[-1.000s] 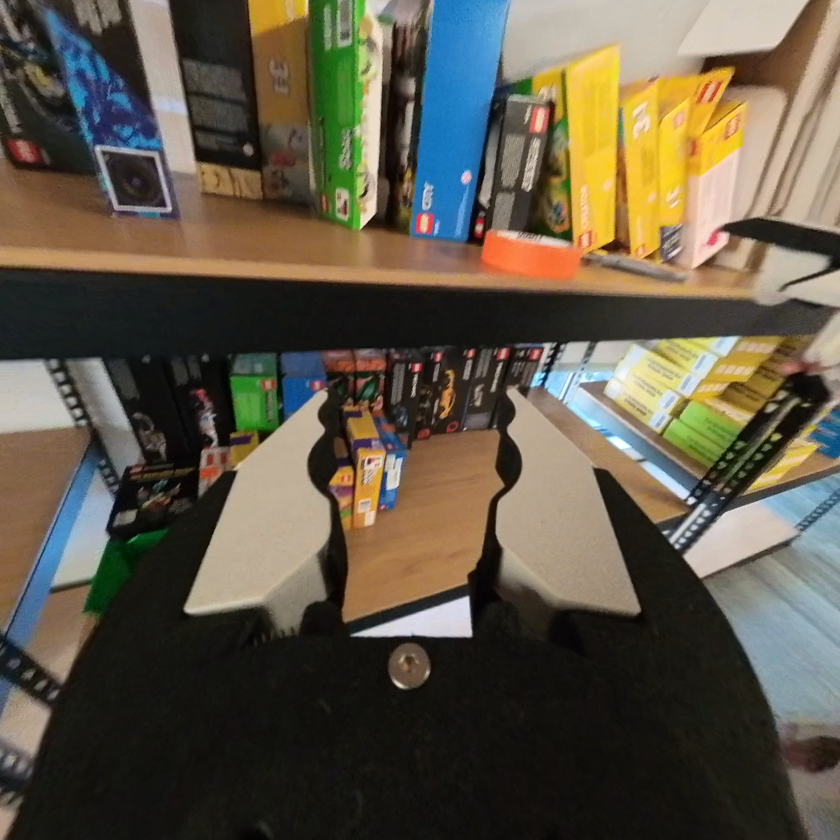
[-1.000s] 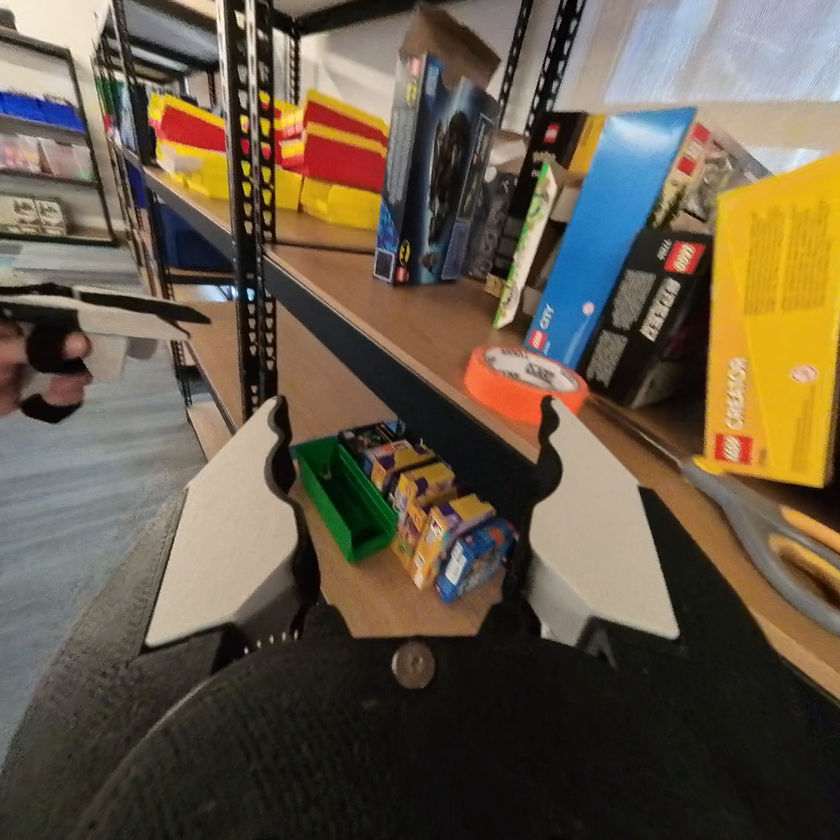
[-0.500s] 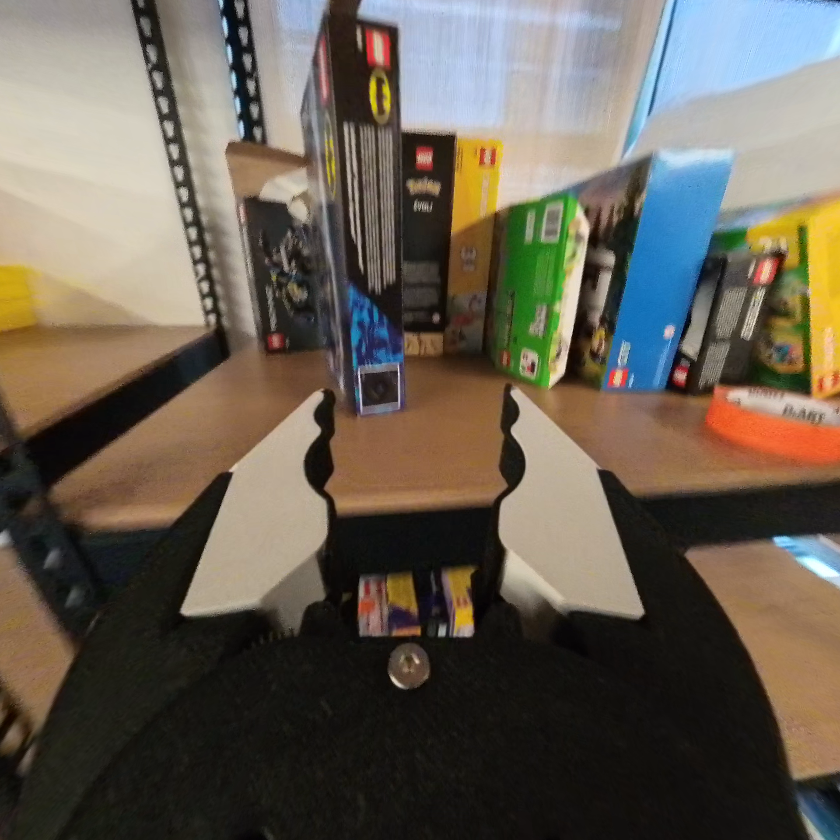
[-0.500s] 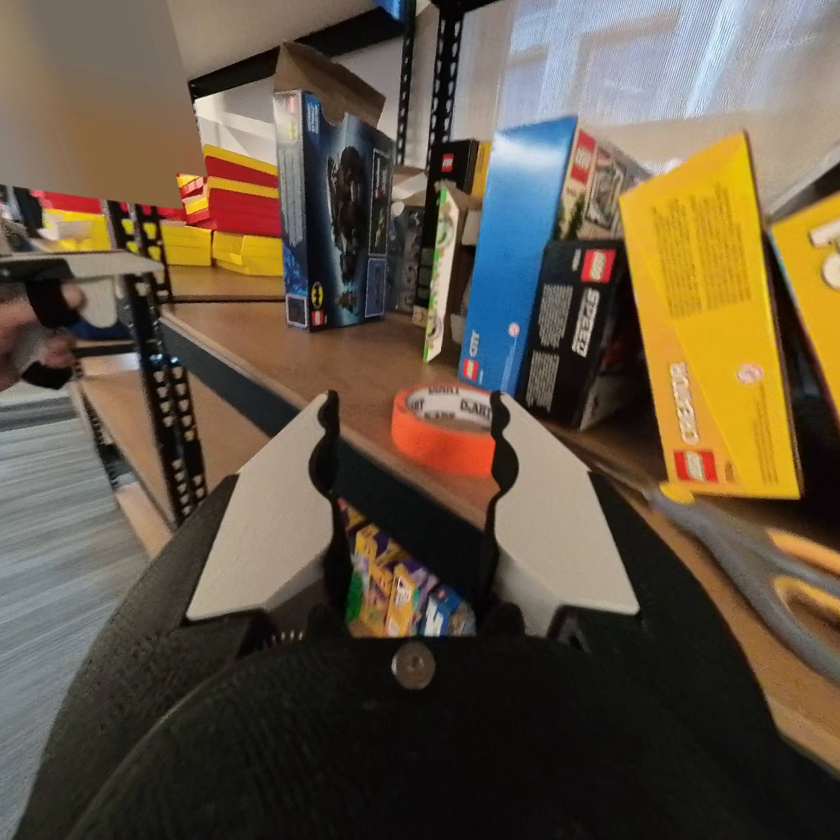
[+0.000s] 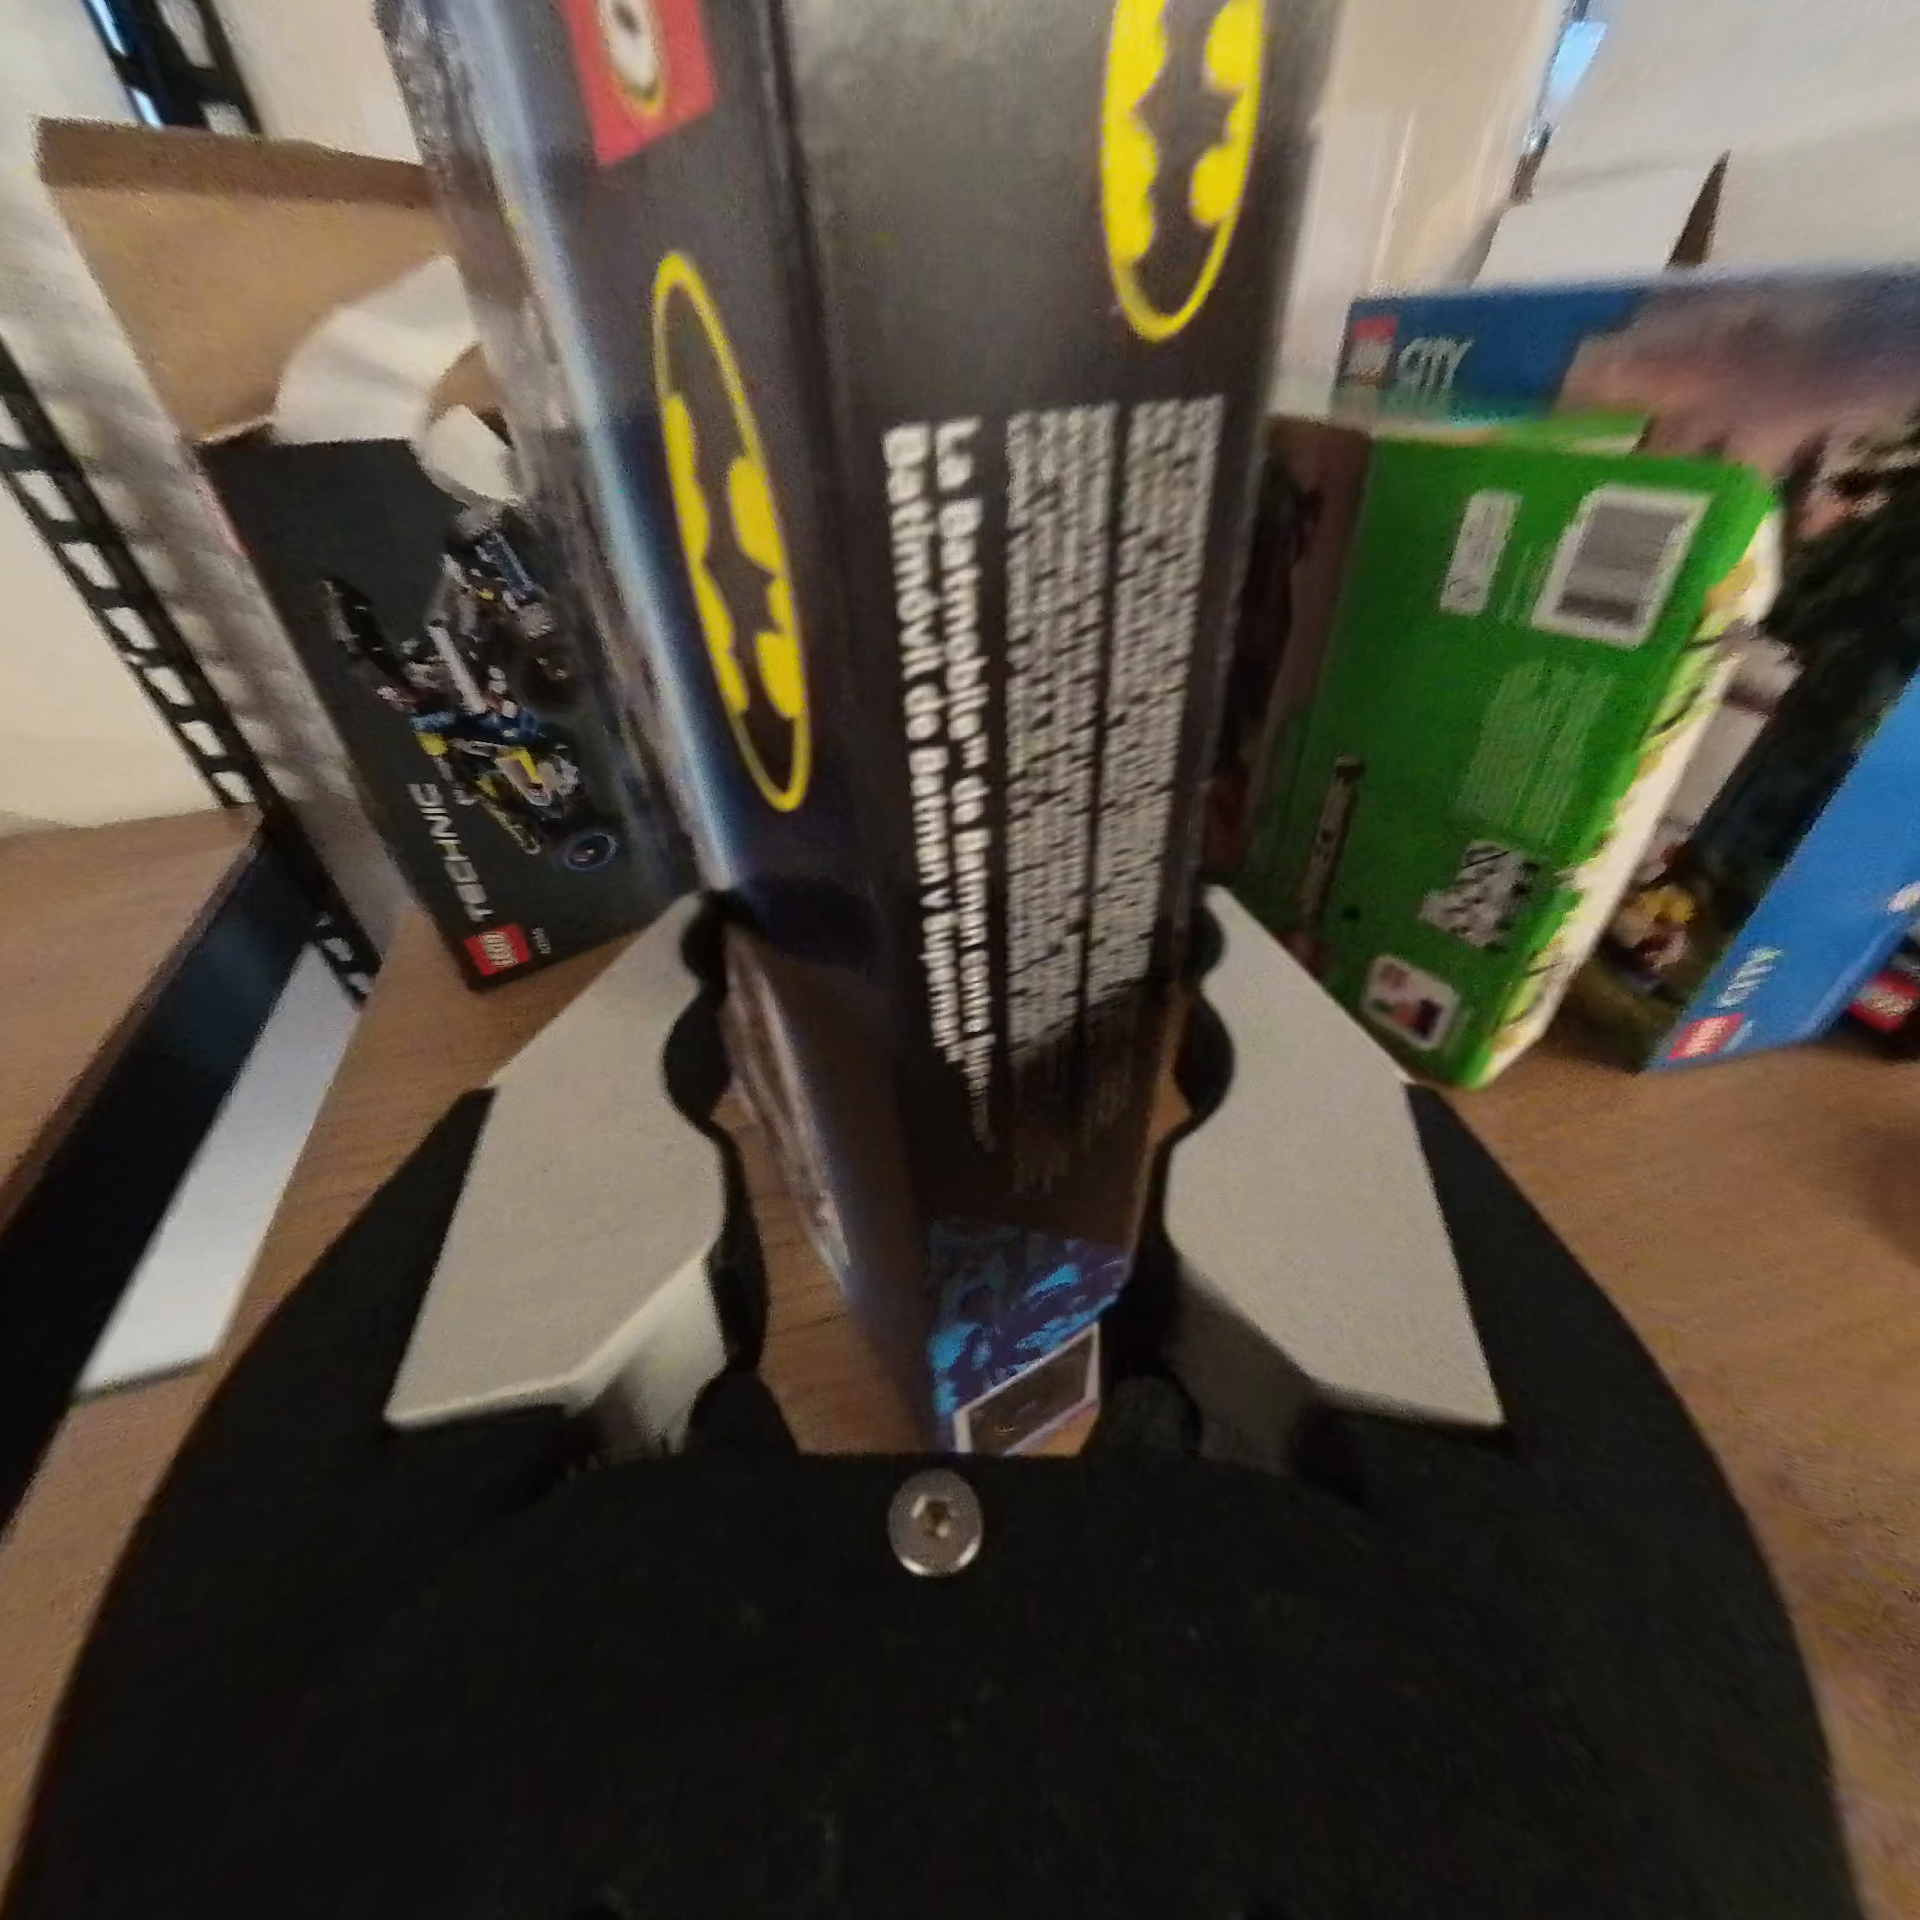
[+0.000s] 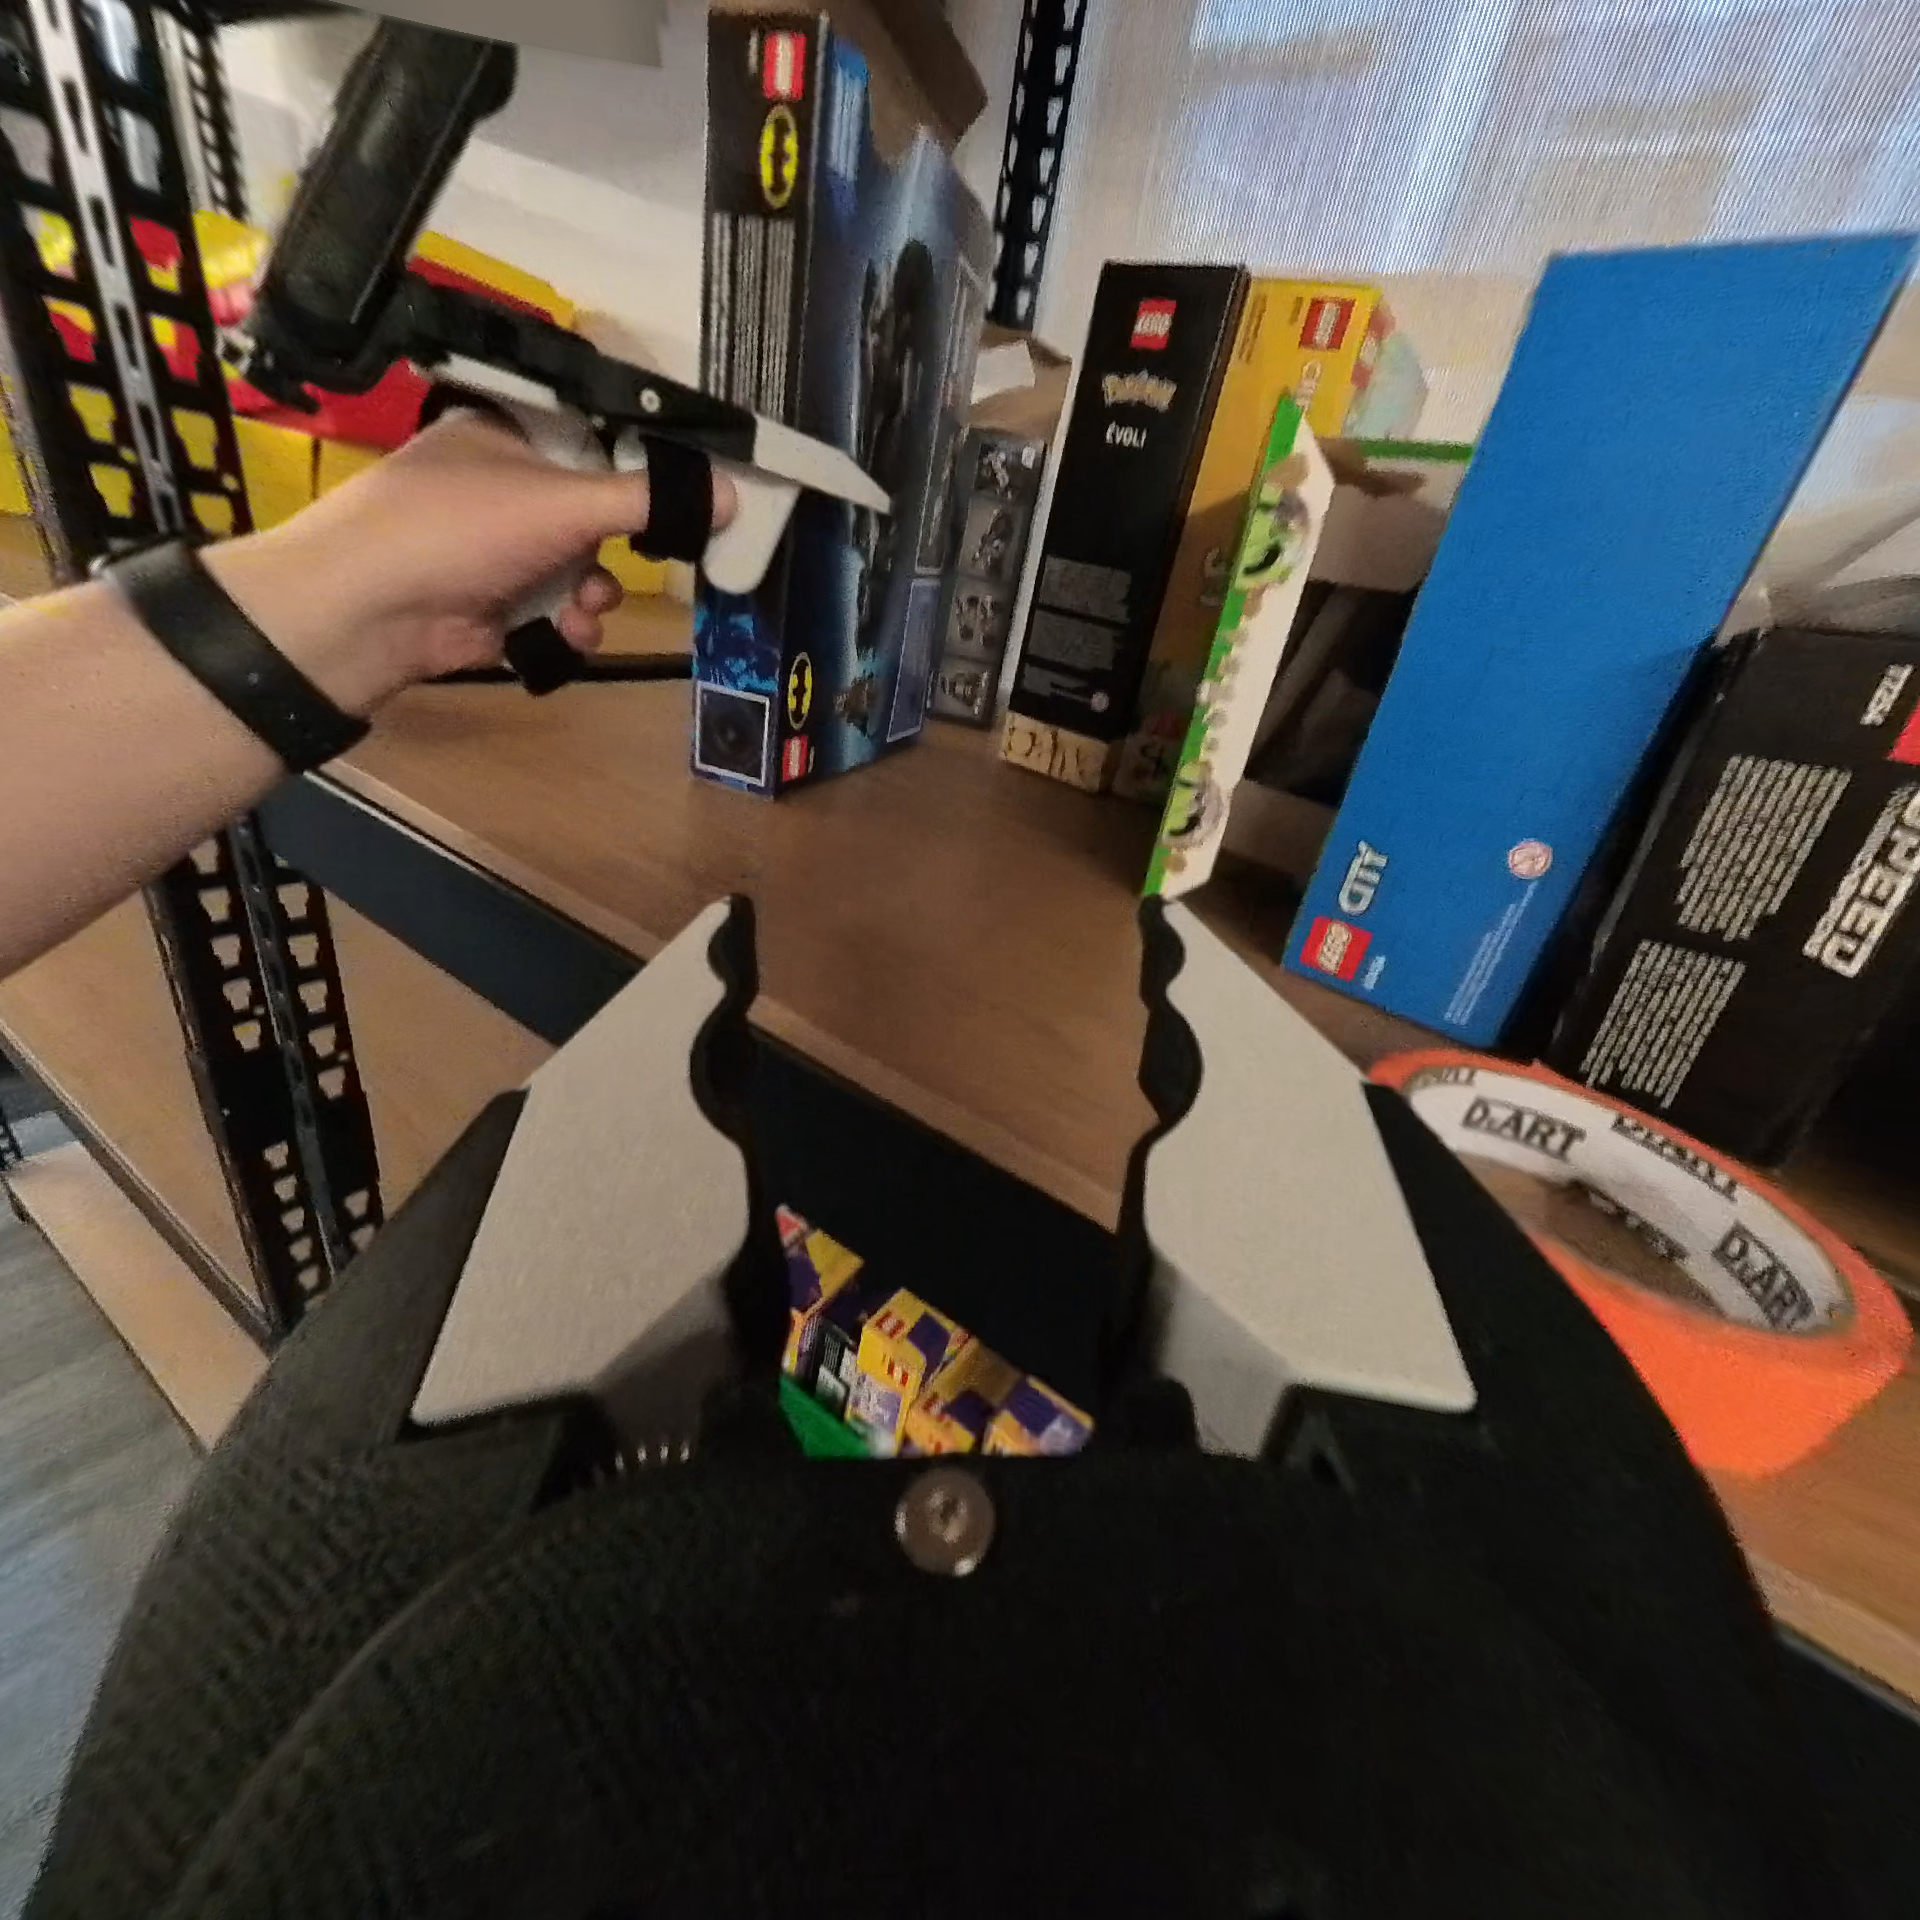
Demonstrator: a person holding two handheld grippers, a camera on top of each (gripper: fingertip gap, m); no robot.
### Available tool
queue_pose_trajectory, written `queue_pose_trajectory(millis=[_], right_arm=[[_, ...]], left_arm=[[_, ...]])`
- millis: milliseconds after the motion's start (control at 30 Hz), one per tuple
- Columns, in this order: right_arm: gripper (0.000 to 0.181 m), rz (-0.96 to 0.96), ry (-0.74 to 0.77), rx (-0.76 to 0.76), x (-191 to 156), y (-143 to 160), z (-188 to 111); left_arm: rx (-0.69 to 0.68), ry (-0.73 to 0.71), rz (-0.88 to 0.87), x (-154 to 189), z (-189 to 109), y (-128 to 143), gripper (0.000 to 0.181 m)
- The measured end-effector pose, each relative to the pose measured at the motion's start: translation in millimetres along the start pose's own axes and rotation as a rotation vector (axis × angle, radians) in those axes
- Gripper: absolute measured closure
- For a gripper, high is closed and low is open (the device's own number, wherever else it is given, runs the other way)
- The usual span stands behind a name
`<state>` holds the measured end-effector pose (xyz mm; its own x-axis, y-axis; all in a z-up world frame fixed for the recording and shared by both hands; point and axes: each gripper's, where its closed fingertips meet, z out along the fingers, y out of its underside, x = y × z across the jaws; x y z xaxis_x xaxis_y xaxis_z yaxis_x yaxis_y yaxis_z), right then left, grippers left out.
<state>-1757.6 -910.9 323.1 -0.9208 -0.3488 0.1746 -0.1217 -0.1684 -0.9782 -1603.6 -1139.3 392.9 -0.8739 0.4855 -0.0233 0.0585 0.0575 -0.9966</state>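
A tall black box with yellow bat emblems [image 5: 987, 623] stands upright on the wooden shelf [image 5: 1558, 1247]. My left gripper [image 5: 951, 914] is open, with one finger on each side of the box's narrow face and close against its edges. In the right wrist view, a hand holds that gripper [image 6: 831, 468] up against the same box [image 6: 810, 416]. My right gripper [image 6: 945, 925] is open and empty. It hovers over the shelf's front edge [image 6: 468, 904], with an orange tape roll [image 6: 1662, 1247] just to its right.
More boxes stand along the shelf: a black one [image 5: 436, 727] at the left, then a green one [image 5: 1507, 727] and a blue one [image 6: 1558, 623]. A black perforated upright [image 6: 260, 987] stands at the left. Small colourful boxes [image 6: 914, 1371] sit on the shelf below. The tips of one gripper are about 30 cm away from the tips of the other. The orange tape roll [image 6: 1662, 1247] is about 15 cm from my right fingertips.
My left gripper has risen and moved forward until the black bat box stands between its fingers. My right gripper has swung left along the shelf, so the tape roll now lies to its right.
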Motion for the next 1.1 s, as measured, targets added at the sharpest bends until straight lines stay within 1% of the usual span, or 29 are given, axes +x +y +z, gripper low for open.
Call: queue_pose_trajectory(millis=[33, 133, 233, 300, 433, 500, 567, 667, 733, 767, 800, 867, 900, 967, 1000, 1033, 1100], right_arm=[[0.109, 0.004, 0.005, -0.016, 0, 6, -1], [0.109, 0.063, -0.009, -0.034, 2, 12, 1], [0.110, 0.097, -0.063, -0.003, -2, 0, 5], [0.111, 0.062, -0.124, 0.009, -8, -11, 11], [0.111, -0.085, -0.323, 0.033, -25, -45, 32], [0.110, -0.174, -0.369, 0.070, -20, -67, 47], [0.103, -0.223, -0.380, 0.132, -8, -94, 65], [0.087, -0.193, -0.343, 0.251, 17, -133, 90], [0.082, -0.141, -0.367, 0.321, 27, -151, 100], [0.077, -0.127, -0.386, 0.341, 30, -157, 103], [0.080, -0.136, -0.398, 0.373, 34, -163, 106], [0.080, -0.151, -0.399, 0.449, 44, -176, 110], [0.083, -0.138, -0.420, 0.456, 47, -178, 114], [0.083, -0.037, -0.530, 0.355, 43, -171, 126], [0.083, 0.003, -0.575, 0.314, 39, -168, 129], [0.083, 0.013, -0.606, 0.290, 37, -165, 131], [0.084, -0.034, -0.587, 0.286, 39, -160, 136]], left_arm=[[-0.001, -0.002, 0.030, -2, 1, 2, 0.101], [0.013, 0.051, 0.011, -5, -2, 2, 0.103], [0.014, 0.155, 0.028, 1, -15, 3, 0.104], [0.009, 0.273, 0.049, 13, -31, 4, 0.105], [0.028, 0.540, 0.034, 43, -68, 6, 0.105], [0.051, 0.686, 0.029, 59, -87, 6, 0.105], [0.075, 0.843, 0.046, 72, -106, 6, 0.105], [0.107, 1.042, 0.053, 84, -125, 6, 0.110], [0.118, 1.124, 0.021, 84, -127, 5, 0.115], [0.119, 1.164, -0.004, 85, -128, 5, 0.114], [0.120, 1.202, -0.028, 85, -129, 5, 0.114], [0.116, 1.235, -0.049, 83, -128, 4, 0.115], [0.115, 1.221, -0.044, 81, -126, 4, 0.117], [0.157, 1.136, -0.001, 75, -122, -2, 0.118], [0.213, 1.080, 0.004, 70, -124, -13, 0.113], [0.276, 1.023, -0.013, 64, -128, -27, 0.112], [0.351, 0.944, -0.009, 57, -139, -53, 0.106]])
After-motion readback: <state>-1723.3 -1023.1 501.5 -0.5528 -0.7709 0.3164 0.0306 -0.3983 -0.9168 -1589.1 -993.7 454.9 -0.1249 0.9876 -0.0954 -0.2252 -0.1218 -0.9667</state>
